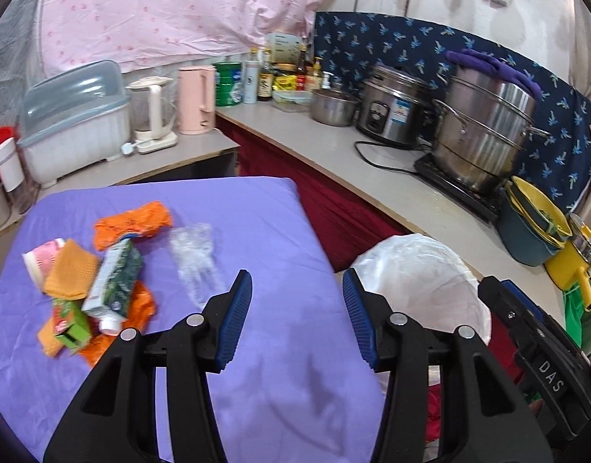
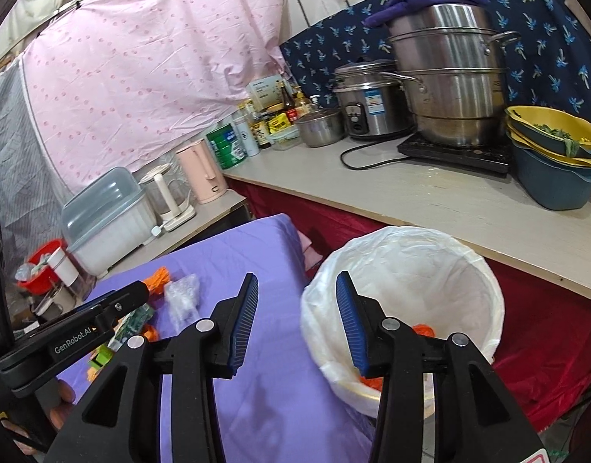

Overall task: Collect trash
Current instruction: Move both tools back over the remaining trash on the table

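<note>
A pile of trash lies on the purple table [image 1: 256, 347]: an orange wrapper [image 1: 133, 222], a green-white carton [image 1: 115, 279], a small green box [image 1: 71, 324], an orange sponge [image 1: 69, 270] and a clear plastic wrapper [image 1: 195, 258]. My left gripper [image 1: 297, 316] is open and empty above the table, right of the pile. A bin lined with a white bag [image 2: 403, 266] stands beside the table's right edge, with orange trash [image 2: 422, 332] inside. My right gripper [image 2: 297, 324] is open and empty over the bin's left rim. The clear wrapper also shows in the right wrist view [image 2: 183, 297].
A counter [image 1: 372, 169] runs behind the bin with steel pots [image 1: 484, 131], a rice cooker [image 1: 392, 108], bowls [image 2: 554, 154] and bottles. A side shelf holds a pink kettle [image 1: 197, 100] and a plastic box [image 1: 75, 119]. Red cloth hangs below the counter.
</note>
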`<act>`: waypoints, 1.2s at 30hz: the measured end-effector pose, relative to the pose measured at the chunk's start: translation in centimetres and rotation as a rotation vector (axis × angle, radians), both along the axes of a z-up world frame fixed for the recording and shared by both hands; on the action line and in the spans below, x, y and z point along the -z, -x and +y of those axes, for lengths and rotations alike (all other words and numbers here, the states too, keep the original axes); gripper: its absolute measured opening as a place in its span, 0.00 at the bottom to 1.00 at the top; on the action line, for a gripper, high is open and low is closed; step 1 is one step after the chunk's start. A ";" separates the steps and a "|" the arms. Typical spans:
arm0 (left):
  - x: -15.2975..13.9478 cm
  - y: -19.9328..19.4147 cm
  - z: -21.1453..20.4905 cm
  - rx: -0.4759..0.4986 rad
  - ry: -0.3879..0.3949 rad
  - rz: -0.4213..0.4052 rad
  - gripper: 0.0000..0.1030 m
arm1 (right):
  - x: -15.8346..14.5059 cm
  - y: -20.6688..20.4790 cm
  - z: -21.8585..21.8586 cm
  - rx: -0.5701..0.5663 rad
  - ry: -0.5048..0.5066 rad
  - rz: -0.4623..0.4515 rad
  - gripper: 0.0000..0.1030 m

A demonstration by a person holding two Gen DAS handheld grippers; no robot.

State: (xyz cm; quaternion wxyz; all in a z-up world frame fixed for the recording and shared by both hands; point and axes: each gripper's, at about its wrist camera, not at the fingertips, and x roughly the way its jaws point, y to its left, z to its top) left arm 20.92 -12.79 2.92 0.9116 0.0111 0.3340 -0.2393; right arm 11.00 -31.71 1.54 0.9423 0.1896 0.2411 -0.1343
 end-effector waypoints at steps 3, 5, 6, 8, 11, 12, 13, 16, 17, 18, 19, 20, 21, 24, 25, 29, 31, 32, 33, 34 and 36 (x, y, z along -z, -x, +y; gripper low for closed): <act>0.1 -0.2 2.1 -0.037 -0.013 -0.004 0.45 | 0.0 -0.5 1.8 -0.029 0.005 0.008 0.40; 0.2 -0.5 3.8 -0.062 -0.014 -0.001 0.45 | 0.1 -1.0 3.2 -0.051 0.008 0.014 0.40; 0.3 -0.7 4.5 -0.073 -0.012 0.001 0.45 | 0.1 -1.3 3.8 -0.060 0.010 0.017 0.40; 0.6 -1.2 6.4 -0.100 -0.011 0.011 0.45 | 0.3 -1.9 5.1 -0.082 0.011 0.024 0.40; 1.1 -1.7 8.8 -0.137 -0.012 0.022 0.45 | 0.6 -2.9 7.0 -0.111 0.013 0.036 0.40; 1.3 -1.9 9.7 -0.150 -0.012 0.028 0.45 | 0.7 -3.2 7.6 -0.121 0.013 0.040 0.40; 1.5 -2.1 10.2 -0.159 -0.013 0.032 0.45 | 0.8 -3.6 8.3 -0.132 0.013 0.045 0.40; 2.2 -2.7 12.6 -0.198 -0.017 0.044 0.45 | 1.2 -4.6 10.1 -0.161 0.017 0.059 0.40; 2.4 -3.0 13.5 -0.211 -0.016 0.051 0.45 | 1.4 -5.1 10.8 -0.173 0.017 0.065 0.40; 2.7 -3.2 14.3 -0.222 -0.015 0.058 0.45 | 1.6 -5.3 11.3 -0.181 0.017 0.068 0.40; 2.9 -3.5 14.9 -0.232 -0.016 0.063 0.45 | 1.8 -5.7 11.9 -0.190 0.018 0.074 0.40; 3.2 -3.7 15.5 -0.243 -0.017 0.068 0.45 | 2.0 -5.9 12.3 -0.196 0.018 0.079 0.40; 3.4 -3.9 16.1 -0.252 -0.017 0.073 0.45 | 2.2 -6.4 13.0 -0.205 0.016 0.085 0.40; 4.6 -4.7 18.4 -0.289 -0.012 0.102 0.45 | 3.0 -7.3 14.3 -0.226 0.013 0.102 0.40; 4.9 -4.8 18.9 -0.296 -0.011 0.108 0.45 | 3.3 -7.6 14.8 -0.233 0.013 0.110 0.40; 6.4 -5.6 21.0 -0.331 -0.013 0.138 0.45 | 4.6 -8.9 16.3 -0.258 0.011 0.139 0.40; 7.1 -5.9 21.8 -0.341 -0.011 0.152 0.45 | 5.1 -9.6 16.9 -0.267 0.011 0.150 0.40; 7.4 -6.1 22.1 -0.346 -0.011 0.159 0.45 | 5.4 -10.1 17.2 -0.271 0.010 0.158 0.40; 7.7 -6.3 22.3 -0.347 -0.008 0.165 0.45 | 5.7 -10.3 17.4 -0.275 0.009 0.162 0.40; 8.1 -6.4 22.6 -0.346 -0.002 0.173 0.46 | 5.9 -10.7 17.6 -0.277 0.008 0.167 0.40; 8.5 -6.6 22.8 -0.343 0.007 0.181 0.54 | 6.5 -11.4 17.8 -0.281 0.006 0.178 0.40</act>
